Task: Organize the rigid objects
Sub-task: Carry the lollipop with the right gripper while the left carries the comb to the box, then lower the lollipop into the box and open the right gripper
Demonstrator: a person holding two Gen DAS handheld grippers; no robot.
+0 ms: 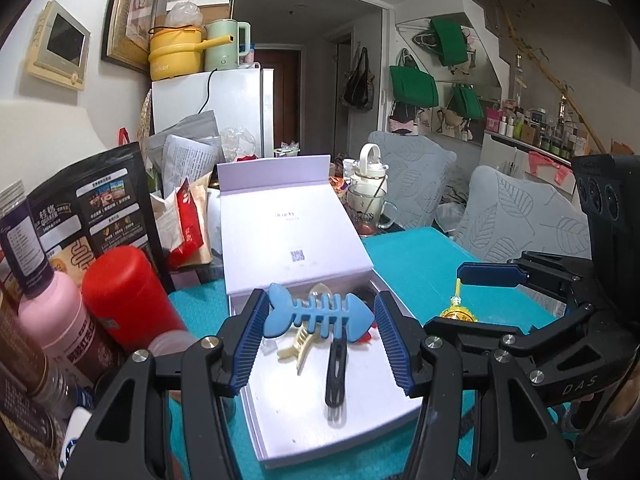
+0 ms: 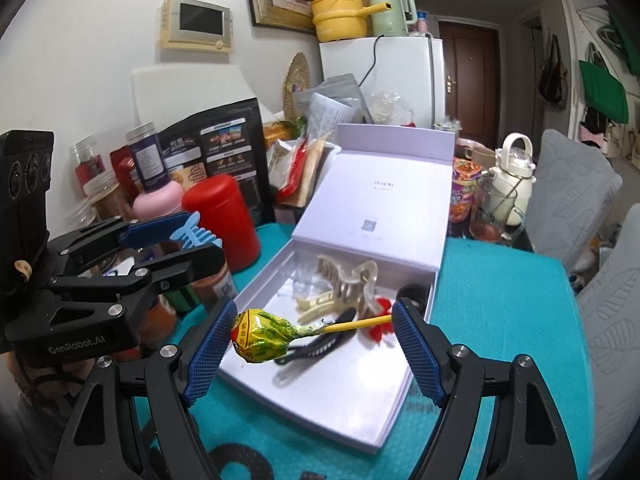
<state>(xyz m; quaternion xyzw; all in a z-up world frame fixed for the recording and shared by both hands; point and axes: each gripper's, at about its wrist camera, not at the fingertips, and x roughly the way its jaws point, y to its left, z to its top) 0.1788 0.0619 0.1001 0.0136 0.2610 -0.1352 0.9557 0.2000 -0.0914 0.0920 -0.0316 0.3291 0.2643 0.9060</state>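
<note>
My left gripper (image 1: 320, 320) is shut on a blue fishbone-shaped hair clip (image 1: 318, 316), held end to end between its pads above an open white box (image 1: 296, 400). A cream clip (image 1: 298, 346) and a black clip (image 1: 336, 372) lie inside the box. In the right wrist view my right gripper (image 2: 314, 320) is shut on a lollipop (image 2: 264, 336), with the yellow-wrapped head on the left pad and the stick end on the right pad. It hangs over the box (image 2: 340, 392), which also holds a beige claw clip (image 2: 348, 280). The left gripper (image 2: 200, 236) is at the left.
The box sits on a teal cloth (image 2: 500, 300). Left of it stand a red canister (image 2: 224, 220), a pink bottle (image 2: 158, 200), jars and a black pouch (image 2: 224, 144). A glass mug (image 2: 496, 216) and a white kettle (image 2: 516, 176) stand behind it. Grey chairs (image 2: 572, 192) line the right side.
</note>
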